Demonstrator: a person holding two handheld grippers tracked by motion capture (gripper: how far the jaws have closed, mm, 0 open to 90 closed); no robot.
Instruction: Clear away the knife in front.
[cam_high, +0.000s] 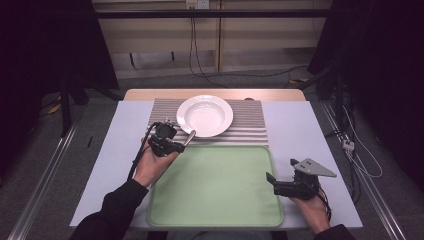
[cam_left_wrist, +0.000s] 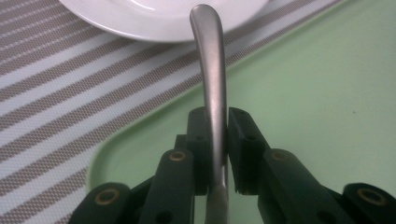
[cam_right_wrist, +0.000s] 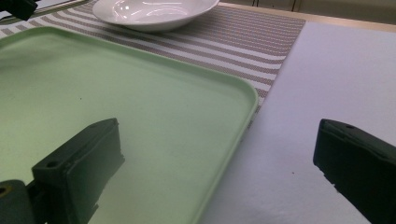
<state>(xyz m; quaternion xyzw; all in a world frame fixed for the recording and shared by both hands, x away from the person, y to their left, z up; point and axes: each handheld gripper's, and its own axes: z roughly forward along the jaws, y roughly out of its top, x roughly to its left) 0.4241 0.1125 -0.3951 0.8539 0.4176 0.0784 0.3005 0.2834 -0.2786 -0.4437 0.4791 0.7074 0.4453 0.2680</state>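
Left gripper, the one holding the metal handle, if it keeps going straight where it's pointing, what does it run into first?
Probably the white plate: the left gripper points the metal handle at its near rim above the striped mat. Whether the tip would clear the rim is unclear.

Dim room: grey floor (cam_high: 45, 145), beige wall panels (cam_high: 250, 40), trailing cables (cam_high: 200, 70).

1 plate (cam_high: 204, 115), 1 tray (cam_high: 215, 186), 1 striped mat (cam_high: 250, 125), 1 metal utensil handle (cam_left_wrist: 211, 84).
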